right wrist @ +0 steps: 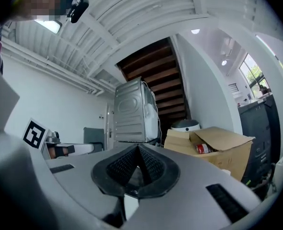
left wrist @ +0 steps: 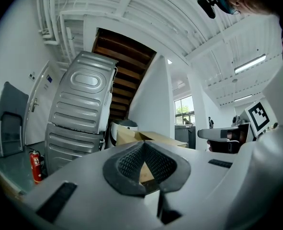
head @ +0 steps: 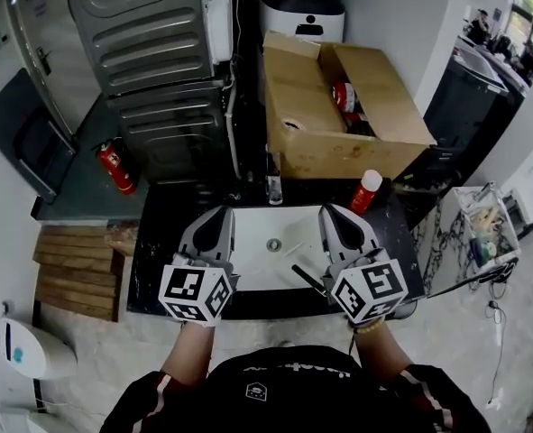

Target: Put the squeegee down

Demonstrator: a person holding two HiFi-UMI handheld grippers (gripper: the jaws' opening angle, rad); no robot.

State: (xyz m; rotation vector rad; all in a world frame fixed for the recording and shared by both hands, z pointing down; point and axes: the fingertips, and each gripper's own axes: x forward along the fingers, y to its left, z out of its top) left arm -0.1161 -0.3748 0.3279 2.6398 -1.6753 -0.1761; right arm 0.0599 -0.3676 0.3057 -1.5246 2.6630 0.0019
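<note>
In the head view, the squeegee (head: 307, 279) lies at the front right of the white sink (head: 259, 264), a dark handle with a thin pale strip running up-left from it. Part of it is hidden behind my right gripper (head: 334, 213). That gripper hovers over the sink's right side, tilted up, shut, with nothing between its jaws. My left gripper (head: 214, 216) hovers over the sink's left side, also shut and holding nothing. In the left gripper view the left gripper (left wrist: 143, 148) has its ribbed pads closed on each other; the right gripper (right wrist: 138, 150) looks the same in the right gripper view.
The sink sits in a black counter (head: 162, 242) with a faucet (head: 275, 188) at the back. A red-and-white spray can (head: 365, 192) stands at the back right. Behind are an open cardboard box (head: 338, 106), a grey washing machine (head: 158, 61) and a fire extinguisher (head: 114, 168).
</note>
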